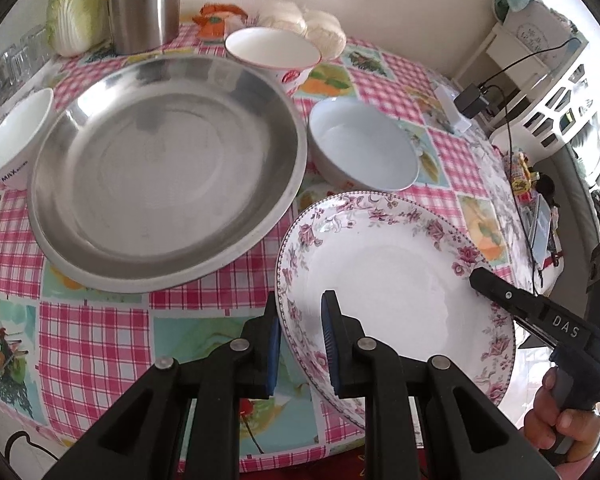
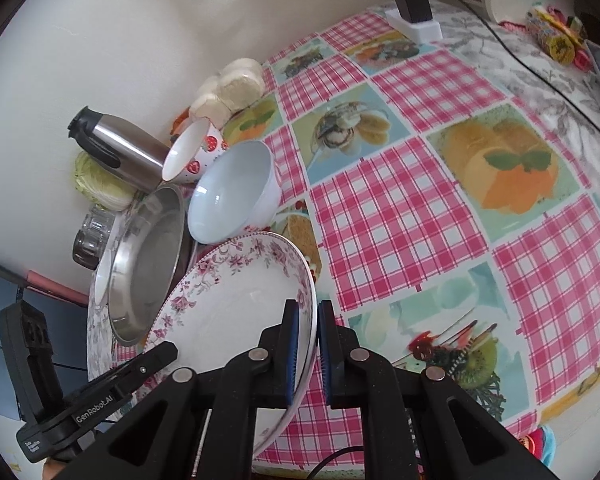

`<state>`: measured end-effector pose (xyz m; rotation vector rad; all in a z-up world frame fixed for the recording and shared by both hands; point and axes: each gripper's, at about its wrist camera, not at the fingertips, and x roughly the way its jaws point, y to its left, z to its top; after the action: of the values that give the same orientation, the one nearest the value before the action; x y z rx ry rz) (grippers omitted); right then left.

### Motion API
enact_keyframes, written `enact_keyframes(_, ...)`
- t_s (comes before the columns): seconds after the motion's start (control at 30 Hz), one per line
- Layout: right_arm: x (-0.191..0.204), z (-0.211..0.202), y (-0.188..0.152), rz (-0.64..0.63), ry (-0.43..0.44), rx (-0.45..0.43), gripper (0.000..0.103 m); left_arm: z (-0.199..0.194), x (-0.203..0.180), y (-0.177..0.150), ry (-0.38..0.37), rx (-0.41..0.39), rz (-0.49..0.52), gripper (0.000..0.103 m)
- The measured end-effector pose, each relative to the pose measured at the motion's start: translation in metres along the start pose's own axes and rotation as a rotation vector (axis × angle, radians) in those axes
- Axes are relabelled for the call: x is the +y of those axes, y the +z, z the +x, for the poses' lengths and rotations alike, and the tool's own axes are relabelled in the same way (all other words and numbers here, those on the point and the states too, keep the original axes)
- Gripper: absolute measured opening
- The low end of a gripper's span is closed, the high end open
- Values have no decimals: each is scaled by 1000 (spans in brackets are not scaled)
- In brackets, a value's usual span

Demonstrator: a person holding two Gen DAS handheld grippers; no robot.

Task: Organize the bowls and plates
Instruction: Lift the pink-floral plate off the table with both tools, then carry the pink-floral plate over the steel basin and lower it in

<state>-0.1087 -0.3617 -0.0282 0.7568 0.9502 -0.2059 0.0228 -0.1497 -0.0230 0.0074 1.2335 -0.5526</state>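
A: Left wrist view first?
B: The left gripper (image 1: 302, 344) is clamped on the floral plate (image 1: 396, 280) at its left rim, lower right of the frame, tilted above the checked tablecloth (image 1: 100, 320). The right gripper (image 1: 496, 286) bites the opposite rim. A steel basin (image 1: 164, 168) fills the centre, a pale blue bowl (image 1: 362, 148) to its right.
A: And the right wrist view?
B: The right gripper (image 2: 308, 354) pinches the plate's (image 2: 240, 312) right rim at lower centre; the left gripper (image 2: 156, 360) grips it at lower left.
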Motion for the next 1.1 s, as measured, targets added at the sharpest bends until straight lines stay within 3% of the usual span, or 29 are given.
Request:
enact_keyframes(0.43,33,-25,12,-75,27,-81,11,-52,-1,19,10,-185,17,20)
enact_keyframes(0.8,86,-53,59,-130,78,-182,11,-101,7,69,-24,-325,-37,20)
enact_keyframes(1.1,123,-38,95,-158,129,-202,10,-111,31,103,-34,-396,-117,20)
